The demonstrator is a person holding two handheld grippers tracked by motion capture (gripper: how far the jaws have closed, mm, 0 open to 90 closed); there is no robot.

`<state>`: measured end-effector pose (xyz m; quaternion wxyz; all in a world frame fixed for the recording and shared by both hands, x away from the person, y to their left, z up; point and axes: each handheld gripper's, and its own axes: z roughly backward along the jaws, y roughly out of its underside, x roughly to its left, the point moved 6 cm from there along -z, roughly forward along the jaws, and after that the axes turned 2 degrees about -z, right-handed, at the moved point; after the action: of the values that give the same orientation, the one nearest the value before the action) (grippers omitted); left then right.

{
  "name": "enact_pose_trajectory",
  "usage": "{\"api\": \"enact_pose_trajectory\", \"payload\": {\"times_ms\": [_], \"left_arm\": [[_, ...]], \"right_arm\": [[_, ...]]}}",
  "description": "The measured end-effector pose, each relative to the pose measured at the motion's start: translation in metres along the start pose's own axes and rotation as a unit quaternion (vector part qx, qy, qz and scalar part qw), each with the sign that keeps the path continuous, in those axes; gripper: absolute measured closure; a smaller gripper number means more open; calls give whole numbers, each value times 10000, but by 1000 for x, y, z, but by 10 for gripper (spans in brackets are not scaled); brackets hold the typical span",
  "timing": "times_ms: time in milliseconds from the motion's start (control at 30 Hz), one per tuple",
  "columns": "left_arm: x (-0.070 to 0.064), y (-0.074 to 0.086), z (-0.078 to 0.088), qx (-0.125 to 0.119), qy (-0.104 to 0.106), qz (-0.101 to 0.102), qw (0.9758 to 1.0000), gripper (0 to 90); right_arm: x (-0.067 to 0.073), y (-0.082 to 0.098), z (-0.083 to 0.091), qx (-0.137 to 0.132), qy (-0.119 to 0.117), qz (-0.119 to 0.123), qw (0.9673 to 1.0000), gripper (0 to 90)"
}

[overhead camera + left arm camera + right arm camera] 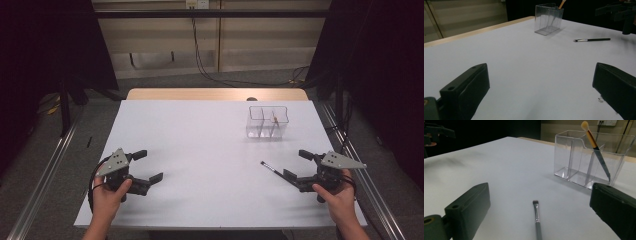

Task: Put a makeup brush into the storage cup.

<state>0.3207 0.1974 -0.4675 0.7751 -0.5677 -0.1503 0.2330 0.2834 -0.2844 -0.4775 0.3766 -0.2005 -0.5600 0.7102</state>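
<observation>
A clear plastic organizer (268,121) (548,18) (591,158) with upright dividers stands at the table's far right. One makeup brush (596,147) (274,119) leans inside it, bristles up. A small dark-handled brush (270,167) (592,39) (537,218) lies flat on the white table (200,150), just ahead of my right gripper (296,165) (537,217). That gripper is open, its jaws either side of the brush handle without touching it. My left gripper (148,166) (539,92) is open at the near left, nothing between its jaws.
The table's wooden far edge (215,94) borders a floor with cables (210,75). Metal rails (40,180) run along both sides of the table. The right gripper (621,15) appears far off in the left gripper view.
</observation>
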Motion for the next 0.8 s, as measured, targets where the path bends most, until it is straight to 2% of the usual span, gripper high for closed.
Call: {"api": "enact_pose_trajectory", "payload": {"times_ms": [200, 467, 800], "left_arm": [[0, -1, 1, -25, -1, -1, 10000, 8], [1, -1, 2, -18, 2, -6, 10000, 8], [1, -2, 1, -4, 8, -35, 10000, 8]], "right_arm": [[1, -2, 0, -2, 11, 87, 10000, 26], [-2, -7, 0, -87, 73, 53, 9999, 26], [-4, -11, -8, -19, 61, 82, 9999, 27]]}}
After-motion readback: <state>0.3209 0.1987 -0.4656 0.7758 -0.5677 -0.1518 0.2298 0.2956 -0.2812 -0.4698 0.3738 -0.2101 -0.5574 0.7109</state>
